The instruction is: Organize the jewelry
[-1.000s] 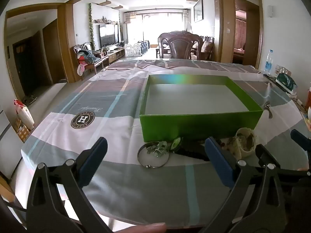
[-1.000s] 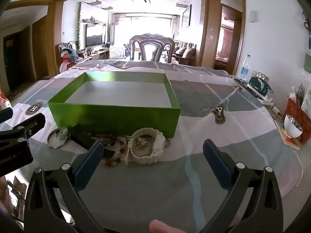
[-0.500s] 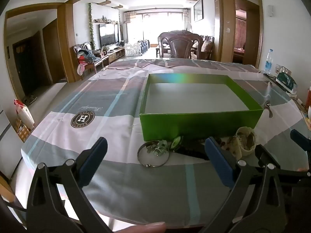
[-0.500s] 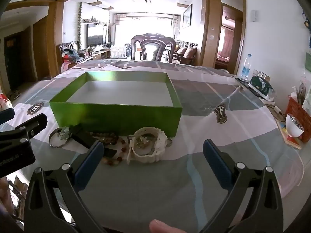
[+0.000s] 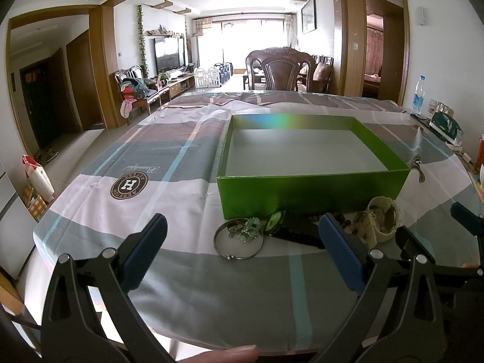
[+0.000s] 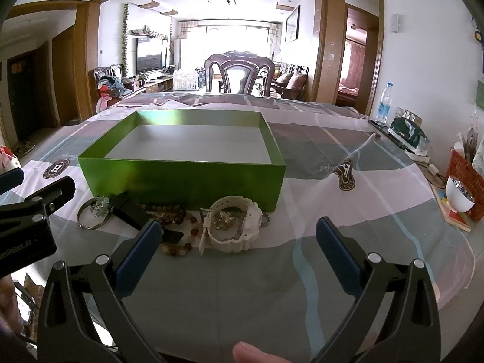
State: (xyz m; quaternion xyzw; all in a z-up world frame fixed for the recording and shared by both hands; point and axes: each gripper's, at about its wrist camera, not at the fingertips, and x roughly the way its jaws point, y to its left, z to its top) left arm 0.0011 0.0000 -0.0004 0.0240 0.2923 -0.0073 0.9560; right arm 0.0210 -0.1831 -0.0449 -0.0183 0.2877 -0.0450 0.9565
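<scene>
Against the near wall of the green box point(image 6: 181, 178), a bangle point(image 5: 237, 239), beads point(image 6: 178, 242) and a white watch point(image 6: 233, 227) are piled; both the left gripper point(image 5: 242, 233) and right gripper point(image 6: 239, 236) are held wide apart, nothing gripped.

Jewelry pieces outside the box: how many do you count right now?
4, all against the green box's near wall: silver bangle leftmost, black-strap watch, brown bead bracelet, white watch rightmost. More may be tangled inside the white watch.
</scene>
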